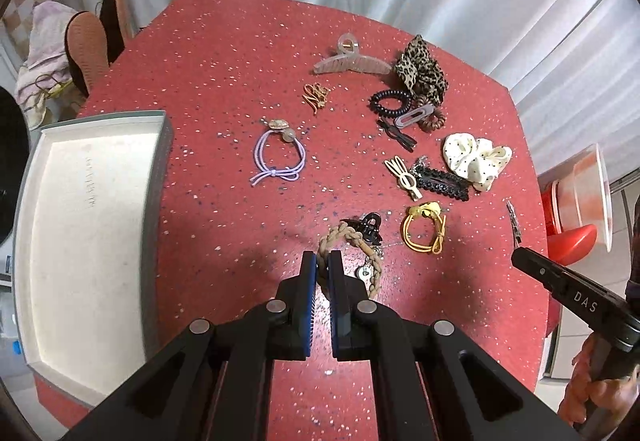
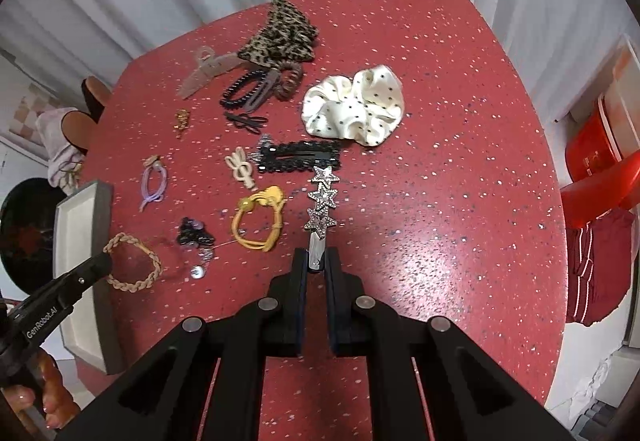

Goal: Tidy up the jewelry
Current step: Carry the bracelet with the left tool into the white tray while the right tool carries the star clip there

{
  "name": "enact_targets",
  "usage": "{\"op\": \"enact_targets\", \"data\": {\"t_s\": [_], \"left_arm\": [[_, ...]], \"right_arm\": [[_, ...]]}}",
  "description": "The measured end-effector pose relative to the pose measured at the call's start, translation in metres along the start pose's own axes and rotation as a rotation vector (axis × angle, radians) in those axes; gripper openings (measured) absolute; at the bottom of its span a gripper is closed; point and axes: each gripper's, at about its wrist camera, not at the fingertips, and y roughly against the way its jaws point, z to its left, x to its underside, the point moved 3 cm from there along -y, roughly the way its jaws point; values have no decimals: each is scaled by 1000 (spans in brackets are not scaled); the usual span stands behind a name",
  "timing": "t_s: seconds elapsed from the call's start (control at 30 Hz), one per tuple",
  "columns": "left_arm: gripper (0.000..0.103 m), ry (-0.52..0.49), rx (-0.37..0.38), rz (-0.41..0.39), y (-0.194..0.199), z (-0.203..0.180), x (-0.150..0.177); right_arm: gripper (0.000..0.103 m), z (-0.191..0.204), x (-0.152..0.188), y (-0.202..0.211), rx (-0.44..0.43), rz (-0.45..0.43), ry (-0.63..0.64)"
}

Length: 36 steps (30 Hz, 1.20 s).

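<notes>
- My left hand-held gripper is pinched tight on the tan braided bracelet, over the speckled red desk.
- My right hand-held gripper clamps the glittery star clip by its metal tail.
- Smooth grey-rimmed tray sits to the left.

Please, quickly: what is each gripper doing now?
Left gripper: shut on the braided bracelet.
Right gripper: shut on the star clip.

Both wrist views steeply downward, fairly close, apparently; share red table with scattered hair accessories.
</notes>
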Motion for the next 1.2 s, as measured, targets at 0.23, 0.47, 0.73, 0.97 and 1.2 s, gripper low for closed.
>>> {"op": "enact_targets", "data": {"t_s": [0.23, 0.47, 0.73, 0.97, 1.2], "left_arm": [[7, 30, -3, -39, 28, 22, 4], [7, 95, -35, -89, 57, 67, 5], [7, 187, -93, -129, 78, 134, 9], [7, 264, -153, -158, 83, 195, 9], [7, 286, -210, -169, 66, 233, -1]], "right_arm": [[9, 34, 0, 15, -15, -16, 56], [9, 89, -4, 18, -50, -25, 147], [9, 178, -10, 9, -120, -28, 294], [9, 260, -8, -7, -193, -16, 418], [9, 320, -4, -36, -240, 16, 492]]}}
